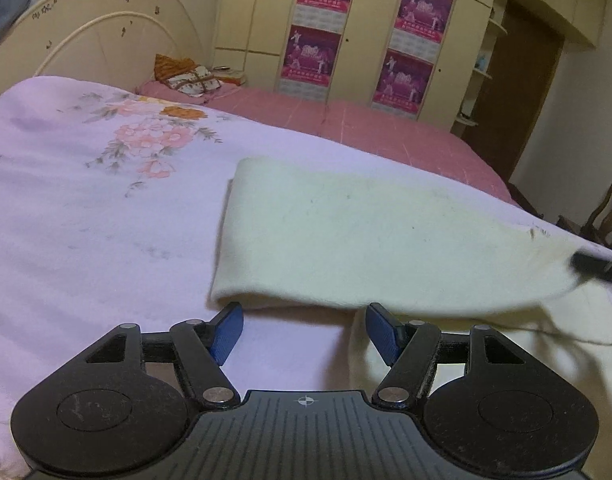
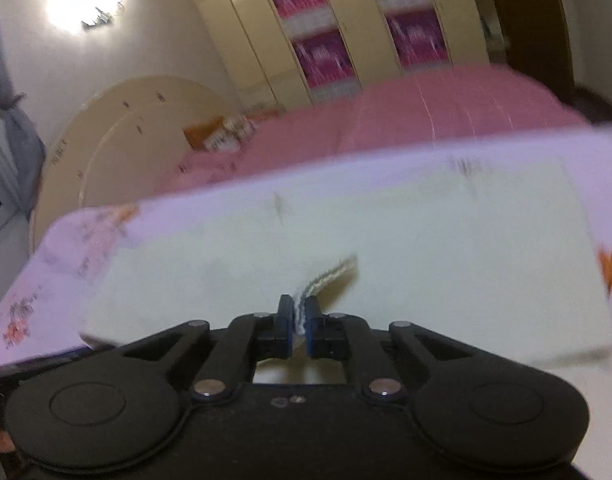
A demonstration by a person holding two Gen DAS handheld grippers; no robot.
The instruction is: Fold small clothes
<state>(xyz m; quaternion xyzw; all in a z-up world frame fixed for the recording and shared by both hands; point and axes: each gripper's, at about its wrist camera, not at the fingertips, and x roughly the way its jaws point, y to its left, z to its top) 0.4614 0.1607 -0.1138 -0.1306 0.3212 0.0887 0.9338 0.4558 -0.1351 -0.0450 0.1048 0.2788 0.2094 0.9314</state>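
A cream fleece garment (image 1: 366, 240) lies on a lilac floral blanket (image 1: 86, 200) on the bed, with one layer folded over. My left gripper (image 1: 304, 332) is open and empty, just in front of the garment's near folded edge, its blue pads (image 1: 228, 338) apart. My right gripper (image 2: 300, 320) is shut on the garment's ribbed hem (image 2: 330, 276) and holds it over the cream cloth (image 2: 426, 240). The right view is blurred by motion. The right gripper's dark tip (image 1: 598, 266) shows at the far right of the left wrist view.
A pink bedspread (image 1: 366, 120) covers the far part of the bed, with a folded patterned bundle (image 1: 190, 78) by the cream headboard (image 1: 98, 32). Wardrobes with pink posters (image 1: 318, 24) line the back wall. A wooden chair (image 1: 606, 216) stands at the right.
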